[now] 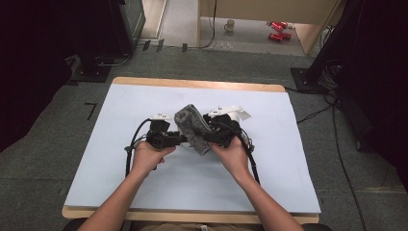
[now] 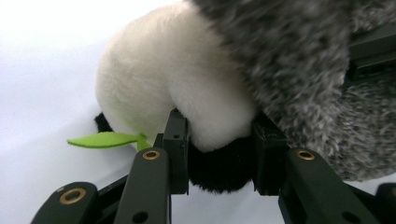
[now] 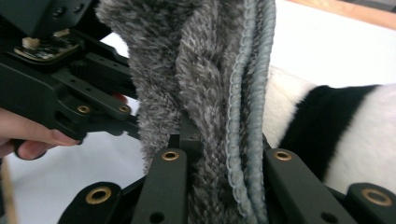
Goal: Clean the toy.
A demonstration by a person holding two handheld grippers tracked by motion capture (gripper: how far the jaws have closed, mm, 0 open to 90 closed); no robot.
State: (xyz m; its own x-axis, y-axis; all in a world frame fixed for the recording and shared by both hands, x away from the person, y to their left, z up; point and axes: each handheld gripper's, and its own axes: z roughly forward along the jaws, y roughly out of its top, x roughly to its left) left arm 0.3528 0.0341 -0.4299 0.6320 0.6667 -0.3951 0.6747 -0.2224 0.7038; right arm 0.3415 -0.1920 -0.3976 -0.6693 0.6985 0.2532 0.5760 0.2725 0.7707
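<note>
Above the pale blue worktop, we pinch the black-and-white plush panda toy in our left tongs and the fuzzy grey towel in our right tongs; wrapping looks half done, with tucking left.

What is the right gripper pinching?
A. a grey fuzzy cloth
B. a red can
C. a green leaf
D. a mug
A: in the right gripper view the right gripper has its jaws closed on the grey cloth, whose stitched edge runs up between them; the plush toy lies behind it.
</note>
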